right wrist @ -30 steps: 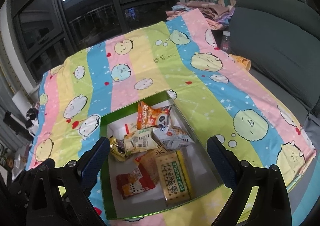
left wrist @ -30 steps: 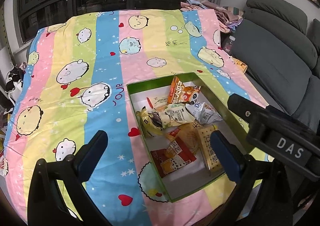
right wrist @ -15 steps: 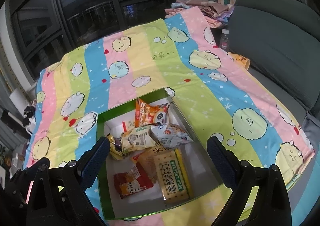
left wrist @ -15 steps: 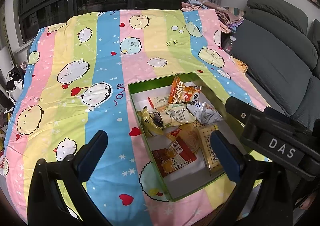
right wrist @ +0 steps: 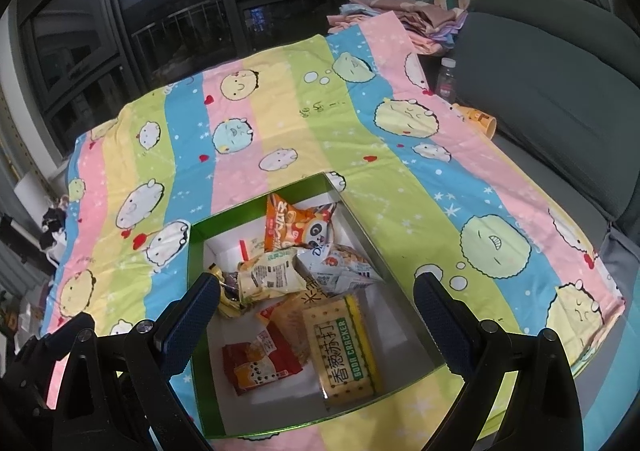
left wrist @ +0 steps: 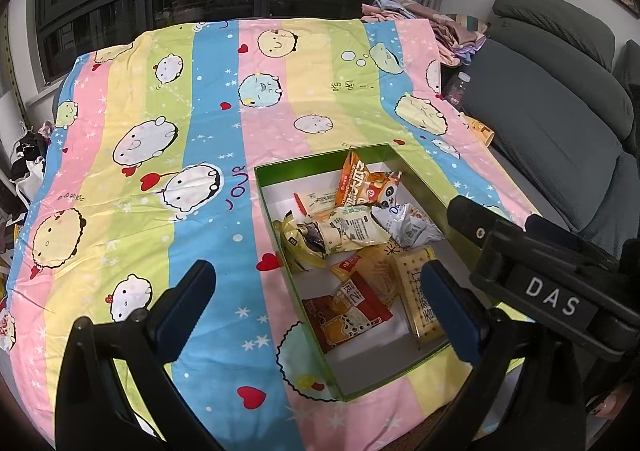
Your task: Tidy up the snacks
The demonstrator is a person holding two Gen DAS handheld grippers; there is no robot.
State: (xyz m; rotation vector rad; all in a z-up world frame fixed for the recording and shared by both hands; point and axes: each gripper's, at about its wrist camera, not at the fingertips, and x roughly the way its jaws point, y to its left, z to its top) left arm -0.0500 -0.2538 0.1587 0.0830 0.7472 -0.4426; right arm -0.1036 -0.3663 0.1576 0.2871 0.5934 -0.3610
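One green box [right wrist: 256,211], about seven snack packets, one bottle [right wrist: 446,79], two claws

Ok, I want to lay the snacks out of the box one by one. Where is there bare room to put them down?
The striped blanket lies bare left of the green box and beyond its far wall toward the windows. Right of the box, a bare band runs to the sofa. Inside, the far half is crowded with packets; only the white floor at the near wall is free.

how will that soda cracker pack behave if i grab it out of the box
The soda cracker pack looks flat and blocky, so probably fairly stiff. Its glossy wrapper may slip between fingers. The crackers likely crack if squeezed hard. It lies flat in the green box, so rolling seems unlikely.
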